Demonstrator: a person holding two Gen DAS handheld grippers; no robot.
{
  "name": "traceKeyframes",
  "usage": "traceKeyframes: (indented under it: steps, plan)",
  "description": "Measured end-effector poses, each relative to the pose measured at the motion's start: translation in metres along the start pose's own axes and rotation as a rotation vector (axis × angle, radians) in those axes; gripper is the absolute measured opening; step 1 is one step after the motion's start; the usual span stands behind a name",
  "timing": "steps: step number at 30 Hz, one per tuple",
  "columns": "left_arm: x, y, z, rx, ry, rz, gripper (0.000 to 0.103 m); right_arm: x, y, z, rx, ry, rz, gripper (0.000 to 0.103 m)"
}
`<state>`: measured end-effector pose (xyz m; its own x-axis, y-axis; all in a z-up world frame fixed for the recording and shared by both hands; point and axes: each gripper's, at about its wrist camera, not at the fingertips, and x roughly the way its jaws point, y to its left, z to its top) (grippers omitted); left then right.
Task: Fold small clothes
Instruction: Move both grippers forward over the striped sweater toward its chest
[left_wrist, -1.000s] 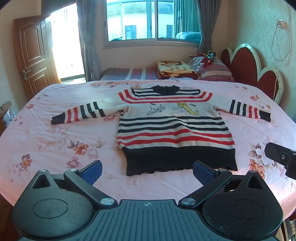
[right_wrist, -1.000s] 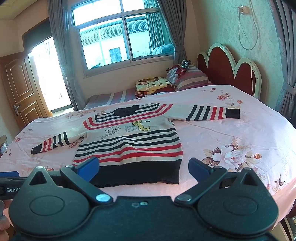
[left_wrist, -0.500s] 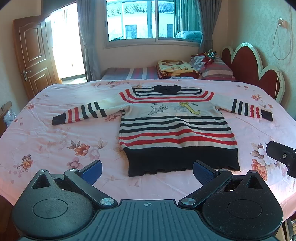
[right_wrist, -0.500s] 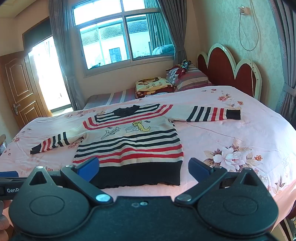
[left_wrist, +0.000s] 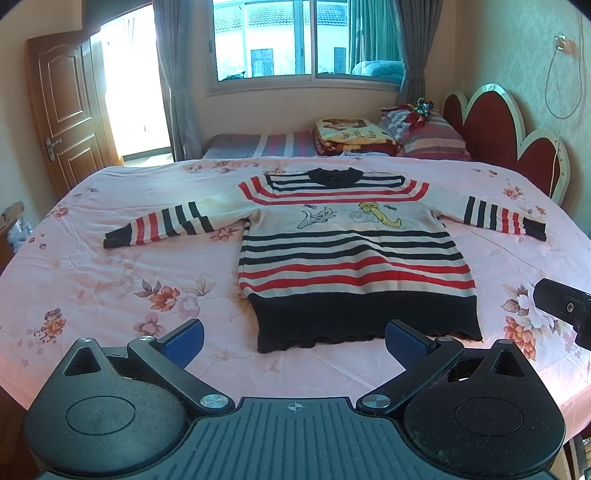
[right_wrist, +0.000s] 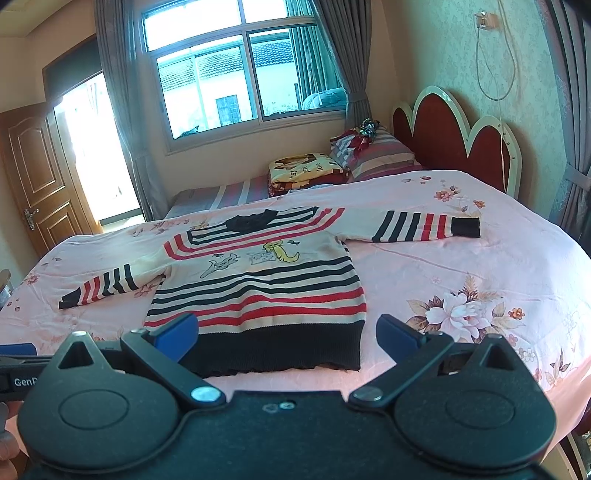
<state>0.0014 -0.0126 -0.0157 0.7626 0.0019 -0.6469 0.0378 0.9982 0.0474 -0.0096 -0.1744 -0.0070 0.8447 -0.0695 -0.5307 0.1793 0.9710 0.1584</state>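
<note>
Two views: left wrist first, then right wrist.
Left wrist, sweater: a cream knitted sweater with red and black stripes, a black hem and cartoon figures on the chest (left_wrist: 354, 254) lies flat, face up, sleeves spread wide, on the pink floral bedsheet (left_wrist: 110, 280); its hem points to the near edge, its black collar to the far edge.
Left wrist, left gripper (left_wrist: 293, 341): blue-padded fingers spread wide apart, holding nothing, hovering over the near edge just before the hem.
Left wrist, other tool: a black part of the right gripper shows at the bed's right edge.
Left wrist, background: a striped pillow (left_wrist: 432, 138) and a folded cartoon blanket (left_wrist: 351, 134) lie beyond the far edge, beside the red scalloped headboard (left_wrist: 498, 129).
Right wrist, sweater (right_wrist: 258, 280): same flat spread; one sleeve reaches toward the headboard side, the other toward the brown wooden door (right_wrist: 37, 177).
Right wrist, right gripper (right_wrist: 288, 341): fingers parted wide, empty, poised at the near edge over the black hem.
</note>
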Motion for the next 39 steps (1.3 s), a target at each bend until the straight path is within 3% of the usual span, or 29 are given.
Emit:
traceKeyframes:
  steps: [39]
  plan:
    - [0.028,0.007,0.014,-0.025,0.018,0.001,0.103,0.019,-0.011,0.009,0.008,-0.006,-0.042,0.102]
